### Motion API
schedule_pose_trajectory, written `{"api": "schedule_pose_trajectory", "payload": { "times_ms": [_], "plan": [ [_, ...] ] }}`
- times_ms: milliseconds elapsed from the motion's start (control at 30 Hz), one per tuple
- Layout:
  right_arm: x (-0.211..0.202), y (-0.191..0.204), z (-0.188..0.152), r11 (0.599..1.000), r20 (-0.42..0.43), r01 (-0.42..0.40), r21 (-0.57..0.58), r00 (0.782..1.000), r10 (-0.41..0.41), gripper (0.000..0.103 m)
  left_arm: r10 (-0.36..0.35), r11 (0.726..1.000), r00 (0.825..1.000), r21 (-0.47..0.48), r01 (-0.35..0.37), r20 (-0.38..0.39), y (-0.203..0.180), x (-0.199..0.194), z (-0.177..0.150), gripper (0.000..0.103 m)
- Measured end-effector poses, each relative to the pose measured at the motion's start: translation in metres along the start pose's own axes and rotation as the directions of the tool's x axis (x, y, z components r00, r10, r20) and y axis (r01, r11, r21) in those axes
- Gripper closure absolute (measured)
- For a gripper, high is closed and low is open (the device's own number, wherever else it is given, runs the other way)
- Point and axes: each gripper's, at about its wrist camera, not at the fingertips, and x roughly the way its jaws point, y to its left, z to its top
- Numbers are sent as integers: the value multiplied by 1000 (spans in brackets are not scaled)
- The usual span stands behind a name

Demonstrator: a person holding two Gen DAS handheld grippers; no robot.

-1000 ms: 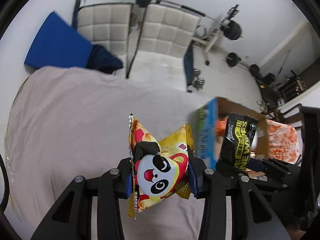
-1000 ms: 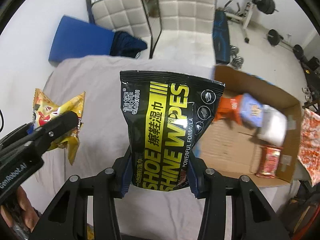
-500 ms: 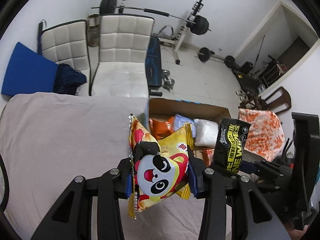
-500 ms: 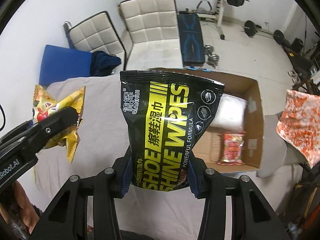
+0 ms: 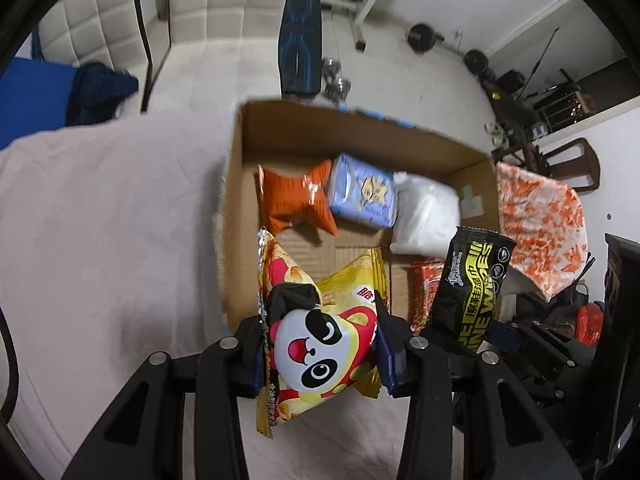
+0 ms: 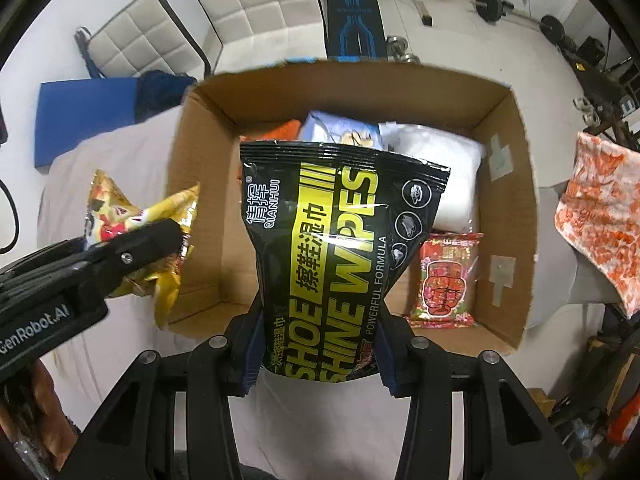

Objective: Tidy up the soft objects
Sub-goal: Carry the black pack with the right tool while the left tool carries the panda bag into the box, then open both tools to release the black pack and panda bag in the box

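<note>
My left gripper (image 5: pixel 320 350) is shut on a yellow panda snack bag (image 5: pixel 320 320) and holds it over the near left corner of an open cardboard box (image 5: pixel 320 132). My right gripper (image 6: pixel 318 350) is shut on a black shoe shine wipes pack (image 6: pixel 328 248) and holds it above the same box (image 6: pixel 516 200). The wipes pack also shows in the left wrist view (image 5: pixel 470 284), and the snack bag shows in the right wrist view (image 6: pixel 160 240). In the box lie an orange bag (image 5: pixel 296 200), a blue pack (image 5: pixel 364 196), a white pack (image 5: pixel 424 216) and a red pack (image 6: pixel 446 276).
The box stands at the right end of a table under a beige cloth (image 5: pixel 100 220). Two white padded chairs (image 6: pixel 256 4) and a blue mat (image 6: pixel 80 112) stand behind. A weight bench (image 5: pixel 300 48) and barbells are on the floor. An orange patterned cloth (image 5: pixel 540 224) hangs right.
Both grippers have moved right and forward with their packs, from over the cloth to above the open box. The box now fills much more of both views.
</note>
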Motion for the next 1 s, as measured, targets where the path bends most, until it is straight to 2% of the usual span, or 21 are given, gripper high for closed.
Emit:
{"api": "schedule_pose_trajectory", "payload": {
  "times_ms": [333,567,700,800,1000],
  "plan": [
    [65,-17,22,1000,-75,7,11,997,-6,53,22,999,991,-34,-26,-135,8,71,11,63],
    [99,-24,28,1000,-125,24,10,992,-23,51,60,997,980,-39,-68,-189,5,96,10,62],
    [113,-30,28,1000,-147,23,20,989,-19,49,80,996,979,-30,-87,-189,0,99,8,60],
    [117,-33,29,999,-149,25,27,989,-21,49,97,995,980,-13,-101,-176,-6,94,5,50],
    [107,-40,24,999,-127,35,34,991,-30,44,132,991,985,17,-131,-113,-20,70,-4,49]
  ]
}}
